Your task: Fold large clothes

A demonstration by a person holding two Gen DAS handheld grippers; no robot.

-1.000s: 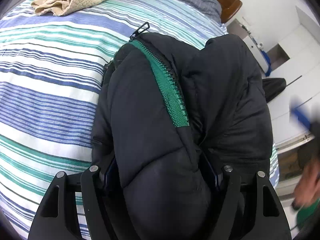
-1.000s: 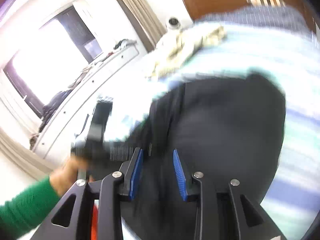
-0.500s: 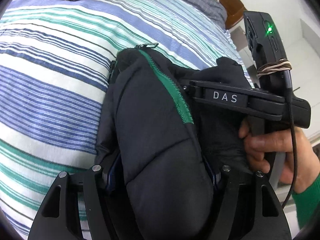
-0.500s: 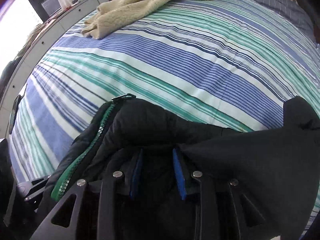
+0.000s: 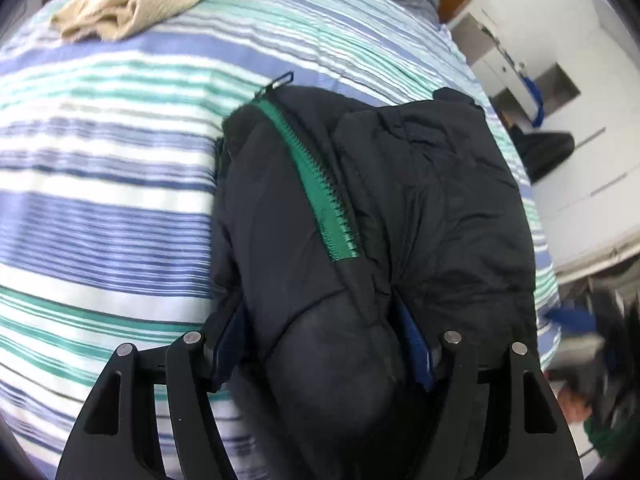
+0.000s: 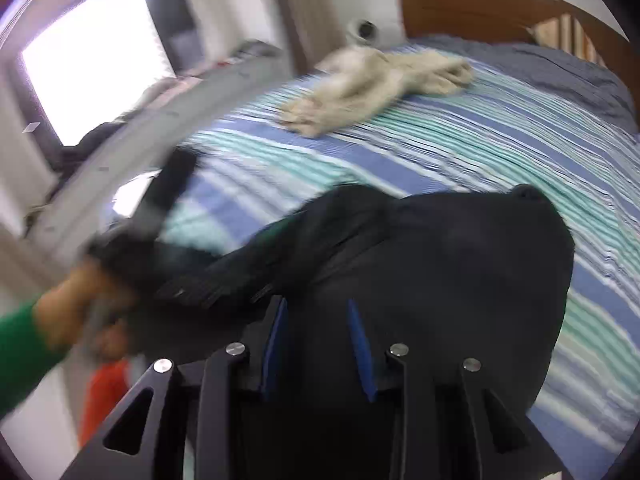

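On the striped bed (image 5: 100, 208), a black padded jacket (image 5: 420, 200), judged soft, bulky and slippery, is clamped in the left gripper (image 5: 320, 344), while the right gripper (image 6: 316, 344) fingers are seen opening narrowly over its fabric, hems being the preferred hold.

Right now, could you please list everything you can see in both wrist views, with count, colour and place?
Padded jacket: one, black, bunched on the near part of the bed, gripped at its near end.
Zip: one, green, running along the jacket's top.
Fleece garment: one, cream, crumpled at the far end of the bed.
Striped bedspread: one, blue, teal and white, covering the bed.
Wooden headboard: one, brown, behind the bed.
Left gripper: black with blue pads, clamped on a thick fold of the jacket.
Right gripper: black with blue pads, jaws opening over the jacket, grip unclear.
Sleeve: green, lower left of the right view.
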